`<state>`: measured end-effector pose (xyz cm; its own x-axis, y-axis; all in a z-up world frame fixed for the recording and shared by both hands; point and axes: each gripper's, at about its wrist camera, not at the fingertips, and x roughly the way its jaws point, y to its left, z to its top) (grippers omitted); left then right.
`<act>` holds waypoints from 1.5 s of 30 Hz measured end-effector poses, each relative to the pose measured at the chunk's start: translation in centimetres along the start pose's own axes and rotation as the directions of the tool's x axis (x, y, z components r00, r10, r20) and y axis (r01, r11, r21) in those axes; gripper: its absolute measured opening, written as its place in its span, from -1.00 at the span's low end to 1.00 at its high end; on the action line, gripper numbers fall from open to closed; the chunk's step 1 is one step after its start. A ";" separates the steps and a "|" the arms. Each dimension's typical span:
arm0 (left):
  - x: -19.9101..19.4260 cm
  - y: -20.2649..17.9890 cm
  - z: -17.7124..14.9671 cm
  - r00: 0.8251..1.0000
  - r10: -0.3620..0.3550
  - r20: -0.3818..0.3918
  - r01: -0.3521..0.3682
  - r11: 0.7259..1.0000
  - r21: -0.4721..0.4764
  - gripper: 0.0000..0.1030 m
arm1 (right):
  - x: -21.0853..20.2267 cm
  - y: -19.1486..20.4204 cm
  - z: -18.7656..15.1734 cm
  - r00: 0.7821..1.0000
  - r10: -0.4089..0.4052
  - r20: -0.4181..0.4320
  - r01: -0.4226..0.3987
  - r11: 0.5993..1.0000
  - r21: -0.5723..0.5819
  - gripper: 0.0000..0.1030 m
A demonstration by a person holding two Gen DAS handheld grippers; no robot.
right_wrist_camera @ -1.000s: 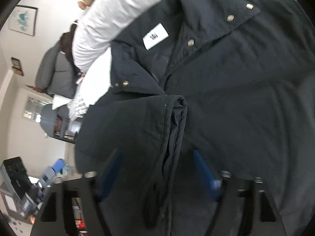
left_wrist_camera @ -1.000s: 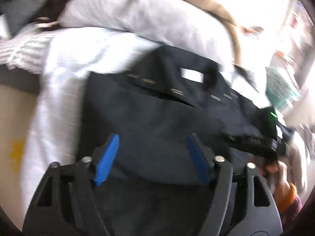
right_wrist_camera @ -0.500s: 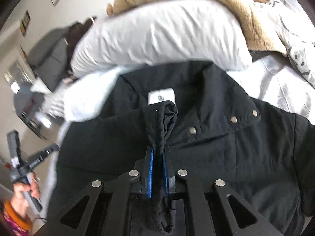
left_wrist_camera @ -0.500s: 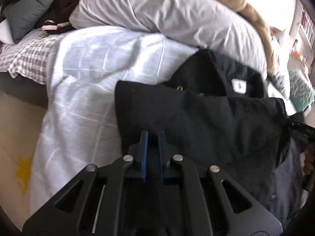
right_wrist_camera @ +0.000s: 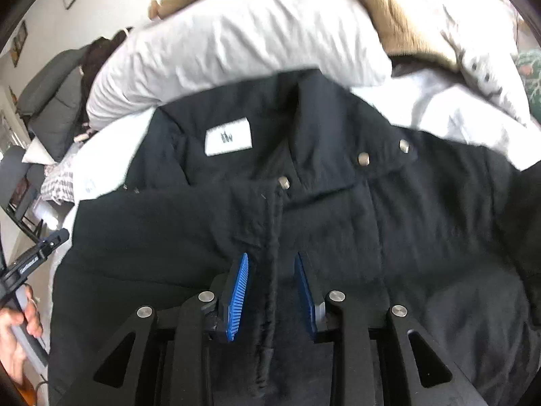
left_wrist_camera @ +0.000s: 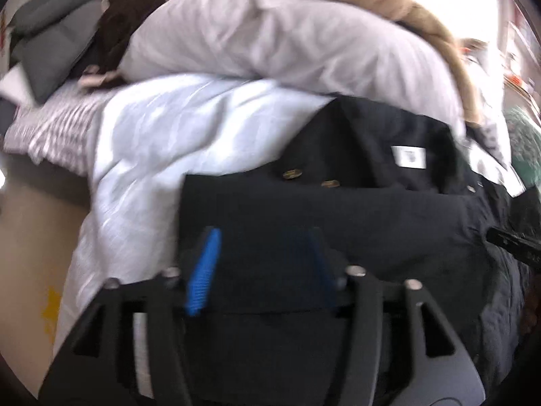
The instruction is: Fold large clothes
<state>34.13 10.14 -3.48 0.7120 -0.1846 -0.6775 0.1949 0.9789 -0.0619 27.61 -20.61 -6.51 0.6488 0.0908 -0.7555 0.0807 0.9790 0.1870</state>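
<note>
A black jacket [left_wrist_camera: 338, 223] with a white neck label [left_wrist_camera: 408, 156] and metal snaps lies on a bed, its left part folded across the front. My left gripper [left_wrist_camera: 262, 264] is open just over the folded part, holding nothing. In the right wrist view the jacket [right_wrist_camera: 389, 230] fills the middle, with its label [right_wrist_camera: 228, 137] and collar snaps [right_wrist_camera: 363, 159] showing. My right gripper [right_wrist_camera: 270, 274] is open, its blue pads either side of the folded edge [right_wrist_camera: 274, 270], not pinching it. The left gripper also shows at the left edge [right_wrist_camera: 30, 260].
A white sheet [left_wrist_camera: 162, 142] covers the bed. A large pale pillow [left_wrist_camera: 287, 44], a tan blanket [left_wrist_camera: 422, 13], grey clothes [left_wrist_camera: 50, 54] and a checked cloth [left_wrist_camera: 57, 128] lie behind. The floor [left_wrist_camera: 30, 253] is at the left.
Both grippers were shut on jacket fabric half a second ago and have opened. The folded part now lies flat across the jacket front.
</note>
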 end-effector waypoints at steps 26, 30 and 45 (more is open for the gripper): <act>-8.1 -9.8 -2.6 0.950 -0.126 -0.286 0.092 0.987 -0.128 0.67 | -16.3 -10.4 -0.4 0.970 -0.242 0.004 0.241 0.966 0.097 0.53; -9.5 -11.0 -3.8 0.934 -0.180 -0.310 0.126 0.975 -0.185 0.68 | -19.5 -14.4 -1.0 0.958 -0.288 -0.014 0.286 0.943 0.172 0.55; -8.3 -13.9 -6.7 0.921 -0.163 -0.353 0.108 0.980 -0.170 0.68 | -26.1 -30.6 -1.8 0.898 -0.379 -0.221 0.439 0.793 0.423 0.56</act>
<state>20.97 -1.39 -1.95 0.3859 -0.2987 -0.8729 0.1536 0.9537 -0.2584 6.88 -52.58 6.38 0.3849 -0.2495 -0.8886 0.6691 0.7386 0.0824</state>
